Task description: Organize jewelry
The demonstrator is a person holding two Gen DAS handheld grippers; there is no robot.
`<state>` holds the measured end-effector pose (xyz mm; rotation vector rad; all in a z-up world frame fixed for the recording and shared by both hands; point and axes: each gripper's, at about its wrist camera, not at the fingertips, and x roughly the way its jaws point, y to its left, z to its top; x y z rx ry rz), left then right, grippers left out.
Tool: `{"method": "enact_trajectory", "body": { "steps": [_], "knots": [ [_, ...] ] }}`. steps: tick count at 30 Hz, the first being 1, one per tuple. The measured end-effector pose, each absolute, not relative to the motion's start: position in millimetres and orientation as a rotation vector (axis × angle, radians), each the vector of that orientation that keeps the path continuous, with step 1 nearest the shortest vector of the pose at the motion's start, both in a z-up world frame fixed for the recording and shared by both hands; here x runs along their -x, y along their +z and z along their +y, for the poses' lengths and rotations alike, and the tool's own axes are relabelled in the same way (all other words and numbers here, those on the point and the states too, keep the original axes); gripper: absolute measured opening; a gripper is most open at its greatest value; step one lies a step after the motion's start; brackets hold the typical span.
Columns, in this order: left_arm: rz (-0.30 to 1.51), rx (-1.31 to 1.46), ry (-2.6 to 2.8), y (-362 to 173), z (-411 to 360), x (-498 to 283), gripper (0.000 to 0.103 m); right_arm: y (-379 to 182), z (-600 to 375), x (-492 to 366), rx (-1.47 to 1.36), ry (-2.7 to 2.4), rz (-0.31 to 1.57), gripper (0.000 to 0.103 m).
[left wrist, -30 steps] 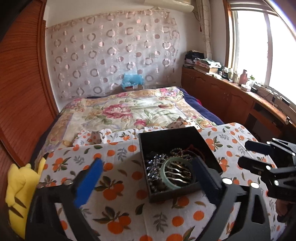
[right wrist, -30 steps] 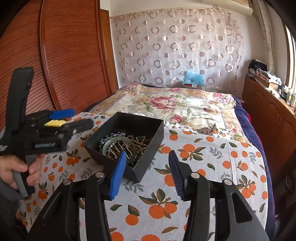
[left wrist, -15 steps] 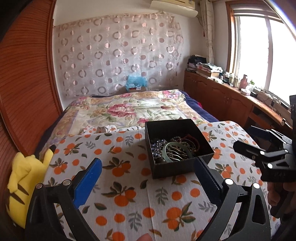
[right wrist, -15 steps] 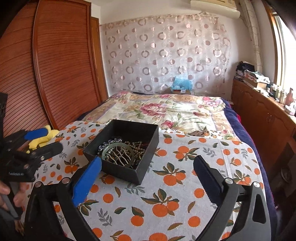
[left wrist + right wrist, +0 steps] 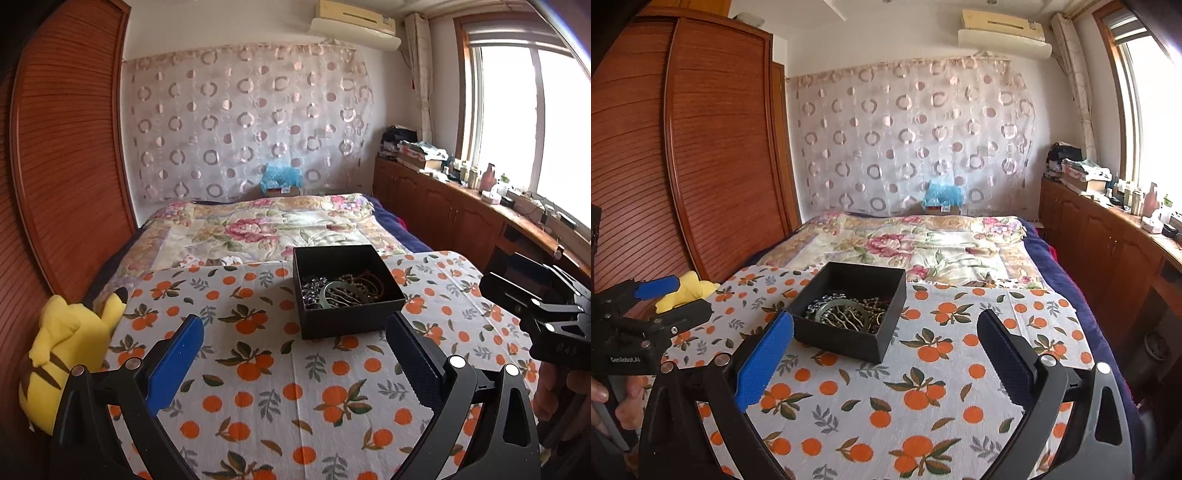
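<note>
A black open box [image 5: 347, 317] stands on the orange-print cloth [image 5: 258, 369]. It holds a green bangle [image 5: 341, 293], a wavy hair comb, dark beads and a reddish cord. The box also shows in the right wrist view [image 5: 846, 341], with the bangle [image 5: 842, 312] inside. My left gripper [image 5: 293, 356] is open and empty, held back from the box's near side. My right gripper [image 5: 884, 354] is open and empty, near the box's right corner. Each gripper shows at the edge of the other's view.
A yellow plush toy [image 5: 70, 347] lies at the cloth's left edge. A bed with a floral quilt [image 5: 266, 229] lies behind. A wooden wardrobe [image 5: 701, 166] stands left. A wooden counter [image 5: 461, 206] with clutter runs under the window on the right.
Both grippers have pulled back and up from the box. The right gripper's jaws have opened wide. The jewelry stays in the box.
</note>
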<state>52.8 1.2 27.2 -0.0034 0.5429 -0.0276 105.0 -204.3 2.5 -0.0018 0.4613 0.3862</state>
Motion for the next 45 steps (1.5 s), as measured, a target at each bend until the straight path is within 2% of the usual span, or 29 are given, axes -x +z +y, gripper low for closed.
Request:
{"method": "enact_trajectory", "body": {
  "steps": [45],
  "knots": [
    [0.505,-0.001,-0.008,34.8,-0.3,-32.3,0.095,6.2,-206.8,-83.0,-0.010,0.370,0.433,0.100]
  ]
}}
